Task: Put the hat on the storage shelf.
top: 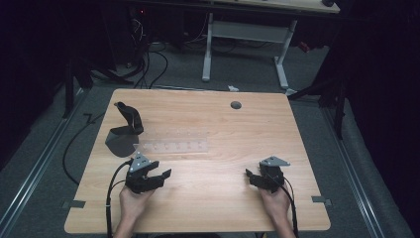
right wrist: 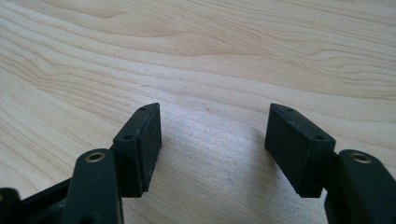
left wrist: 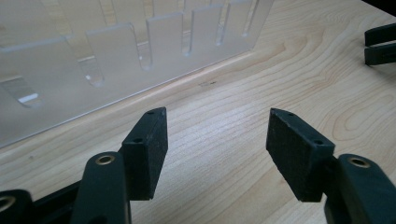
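- Your left gripper (top: 159, 174) sits low over the table (top: 218, 198) near its front edge, jaws spread wide with bare wood between the pads (left wrist: 154, 149); it holds nothing.
- Your right gripper (top: 251, 176) sits at the same depth, well apart from the left, jaws equally wide and empty over bare wood.
- The clear acrylic rack (top: 171, 141) with its row of slots stands just beyond your left gripper, close ahead of the jaws but not touching them.
- A dark grey scoop-shaped object (top: 124, 134) rests just beside the rack's left end.
- A round grommet hole (top: 236, 105) lies near the far edge.
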Demonstrator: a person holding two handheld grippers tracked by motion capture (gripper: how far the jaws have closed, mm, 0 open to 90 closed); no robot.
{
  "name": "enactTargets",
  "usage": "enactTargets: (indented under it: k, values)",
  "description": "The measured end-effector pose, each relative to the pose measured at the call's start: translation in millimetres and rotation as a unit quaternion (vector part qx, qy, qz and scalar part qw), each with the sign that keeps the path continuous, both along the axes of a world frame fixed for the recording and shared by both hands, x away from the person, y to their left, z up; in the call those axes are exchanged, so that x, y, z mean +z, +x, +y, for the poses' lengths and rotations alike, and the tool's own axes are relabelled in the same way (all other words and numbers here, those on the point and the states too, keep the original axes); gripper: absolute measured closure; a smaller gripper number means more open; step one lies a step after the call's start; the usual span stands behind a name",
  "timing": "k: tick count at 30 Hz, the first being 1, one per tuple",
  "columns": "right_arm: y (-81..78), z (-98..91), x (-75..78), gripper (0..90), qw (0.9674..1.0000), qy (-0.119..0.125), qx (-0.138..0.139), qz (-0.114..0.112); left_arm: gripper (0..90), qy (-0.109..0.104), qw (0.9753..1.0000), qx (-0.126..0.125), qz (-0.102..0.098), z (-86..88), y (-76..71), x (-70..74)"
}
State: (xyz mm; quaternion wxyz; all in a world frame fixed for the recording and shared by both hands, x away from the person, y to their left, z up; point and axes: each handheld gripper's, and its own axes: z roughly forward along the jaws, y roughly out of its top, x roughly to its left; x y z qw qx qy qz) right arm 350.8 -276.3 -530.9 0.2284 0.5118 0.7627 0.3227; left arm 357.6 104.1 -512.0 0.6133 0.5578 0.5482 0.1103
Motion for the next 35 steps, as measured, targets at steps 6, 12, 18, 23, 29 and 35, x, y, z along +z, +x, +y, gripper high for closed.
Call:
enactTargets:
  k: [6,12,18,23,29,35]
  values:
    - [-0.1,0.0,0.0,36.6,1.0,0.0,0.0,0.0,39.6,0.007,1.0,0.0,0.0,-7.6,4.6,-7.0]
    - [0.0,0.0,0.0,36.5,1.0,0.0,0.001,0.0,39.9,0.024,0.9996,0.009,-0.004,-13.2,10.0,-13.8]
    - [-0.1,0.0,-0.1,36.4,1.0,-0.001,0.001,0.0,39.9,0.048,0.9988,0.013,-0.001,-18.1,13.8,-22.8]
    - [-0.2,0.0,-0.1,36.3,1.0,-0.001,0.001,0.0,39.9,0.062,0.998,0.014,-0.003,-21.2,15.4,-28.3]
    - [-0.3,0.0,-0.1,36.3,1.0,-0.001,0.001,0.0,38.1,0.091,0.9957,0.014,0.003,-26.3,17.3,-33.3]
    - [-0.3,0.0,-0.1,36.3,1.0,-0.001,0.001,0.0,35.3,0.095,0.9954,0.009,0.005,-27.2,17.5,-33.9]
